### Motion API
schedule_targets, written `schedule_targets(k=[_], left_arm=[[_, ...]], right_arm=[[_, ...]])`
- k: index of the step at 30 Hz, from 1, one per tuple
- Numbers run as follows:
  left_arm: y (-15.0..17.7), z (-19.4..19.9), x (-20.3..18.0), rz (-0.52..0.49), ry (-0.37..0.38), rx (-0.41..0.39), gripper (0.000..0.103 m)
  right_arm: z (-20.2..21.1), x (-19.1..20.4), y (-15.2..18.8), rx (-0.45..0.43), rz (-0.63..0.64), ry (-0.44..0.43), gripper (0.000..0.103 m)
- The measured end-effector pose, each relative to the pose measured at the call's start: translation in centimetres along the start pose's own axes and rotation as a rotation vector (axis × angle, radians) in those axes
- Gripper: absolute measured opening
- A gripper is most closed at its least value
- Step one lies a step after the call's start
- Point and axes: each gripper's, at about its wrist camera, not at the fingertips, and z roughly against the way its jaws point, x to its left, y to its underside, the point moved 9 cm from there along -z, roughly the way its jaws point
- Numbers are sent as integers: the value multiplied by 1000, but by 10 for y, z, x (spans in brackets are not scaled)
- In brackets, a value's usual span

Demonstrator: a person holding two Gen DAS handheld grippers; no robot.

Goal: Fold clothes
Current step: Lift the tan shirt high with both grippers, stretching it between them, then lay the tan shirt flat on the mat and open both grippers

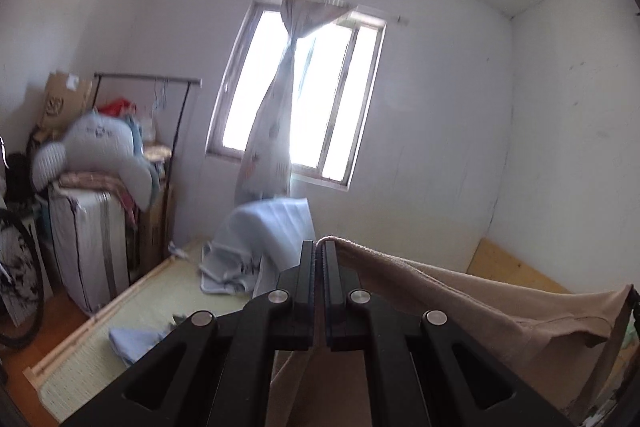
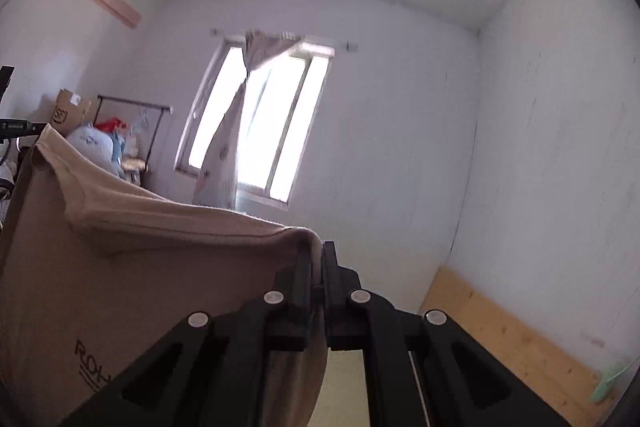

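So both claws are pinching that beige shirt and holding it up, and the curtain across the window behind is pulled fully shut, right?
Not quite. The curtain is gathered into a bunch, leaving bright panes uncovered, as the left wrist view shows. The rest holds: left claw and right claw both pinch the raised beige shirt.

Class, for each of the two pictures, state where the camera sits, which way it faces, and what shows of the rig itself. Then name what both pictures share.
Left wrist: sits behind the left claw, facing the window; its fingers pinch the beige garment, which stretches rightward.
Right wrist: sits behind the right claw, tilted up towards the window; the garment stretches leftward.
Shared: garment, window, curtain, clothes rack.
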Motion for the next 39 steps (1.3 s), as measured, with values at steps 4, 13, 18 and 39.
schedule_targets(k=[4, 13, 18, 39], left_arm=[[28, -76, -5, -26, -33, 78, 2], [99, -239, -8, -66, -110, 241, 2], [169, -320, 8, -30, -158, 369, 2], [380, -522, 38, -144, -260, 606, 2]], right_arm=[[-75, -8, 35, 95, -29, -4, 3], [-237, -21, 116, 258, -84, 10, 3], [-309, -9, 177, 387, -74, -2, 3], [-524, 46, 473, 777, -156, -52, 3]])
